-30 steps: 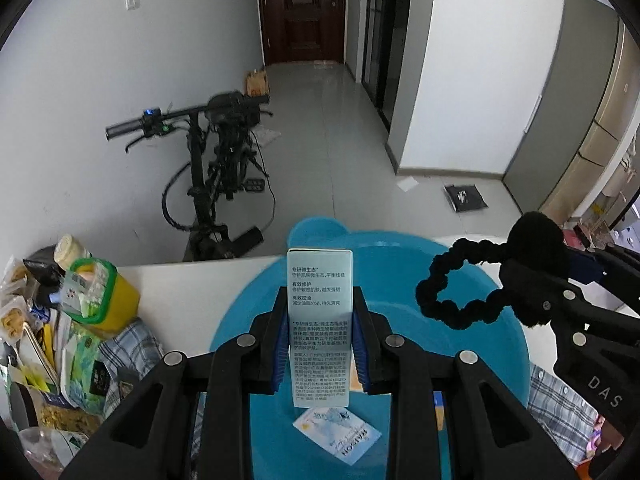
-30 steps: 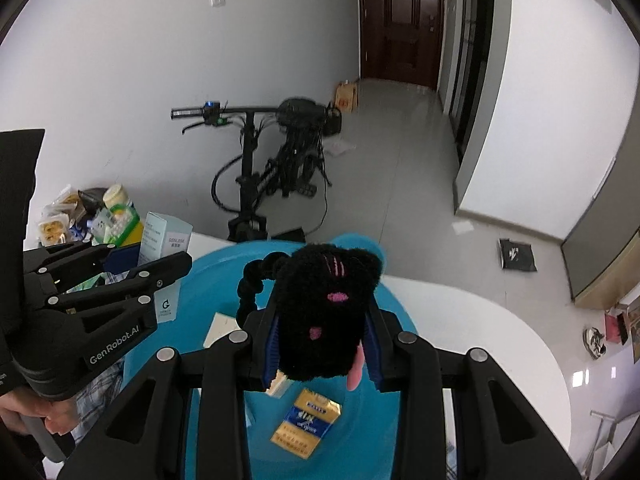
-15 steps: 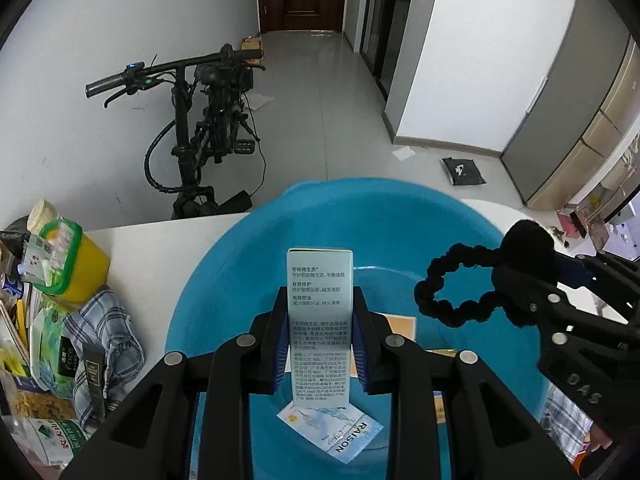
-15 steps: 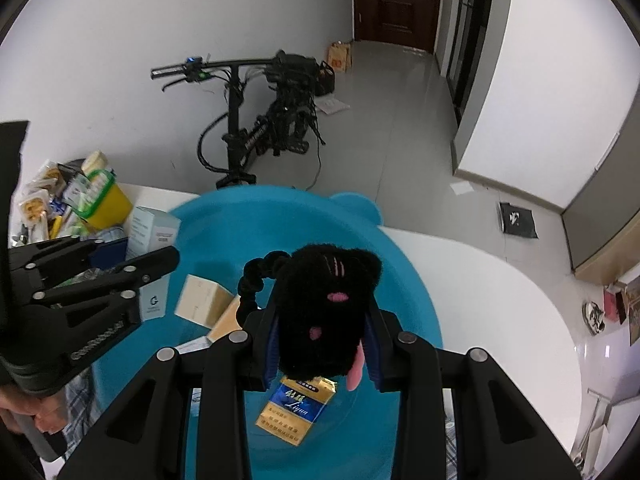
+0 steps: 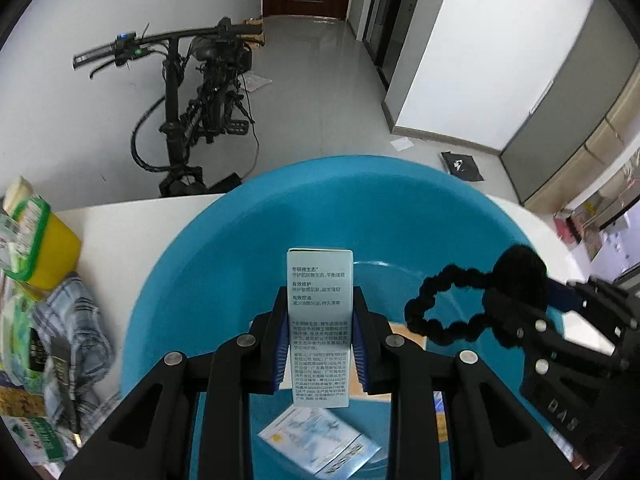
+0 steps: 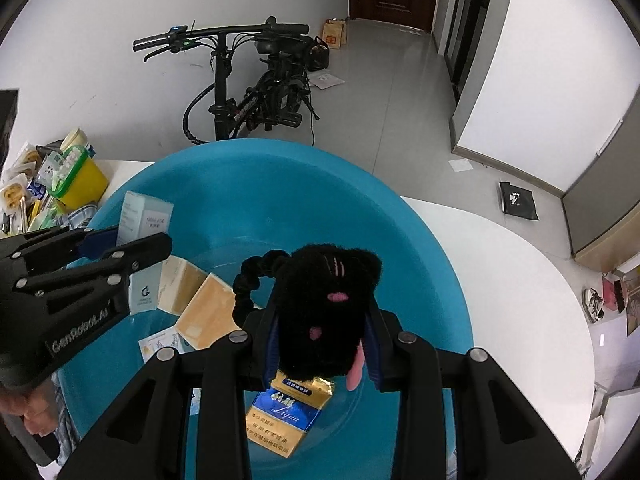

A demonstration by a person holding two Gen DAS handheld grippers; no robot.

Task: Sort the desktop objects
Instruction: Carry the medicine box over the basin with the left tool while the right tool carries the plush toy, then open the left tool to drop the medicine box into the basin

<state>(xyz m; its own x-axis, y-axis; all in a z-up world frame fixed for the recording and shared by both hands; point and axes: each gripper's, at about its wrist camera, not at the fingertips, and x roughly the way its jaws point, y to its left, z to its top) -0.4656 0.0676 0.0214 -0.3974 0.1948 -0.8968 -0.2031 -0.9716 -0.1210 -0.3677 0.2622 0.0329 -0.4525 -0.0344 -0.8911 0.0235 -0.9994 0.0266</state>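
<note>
Above the big round blue plastic basin point(image 5: 248, 240) on the white surface point(image 5: 132, 224), both claws hang with something clamped. The left claw point(image 5: 320, 344) is closed on a tall pale-blue printed carton point(image 5: 320, 320), held upright between its blue pads over the basin's middle. The right claw point(image 6: 322, 340), at about 3 o'clock from the left one, is closed on a fluffy black plush hair tie with pink marks point(image 6: 324, 312), whose scrunchie loop point(image 5: 444, 312) sticks out toward the carton. On the basin floor lie two tan cardboard boxes point(image 6: 208, 312), a blue-and-gold cigarette pack point(image 6: 288, 412) directly beneath the right claw, and a flat pale sachet point(image 5: 320, 444) beneath the left one. At 9 o'clock, outside the basin, sit a yellow tub with a green-rimmed lid point(image 6: 80, 176), a checked cloth point(image 5: 76, 332) and assorted packets.
</note>
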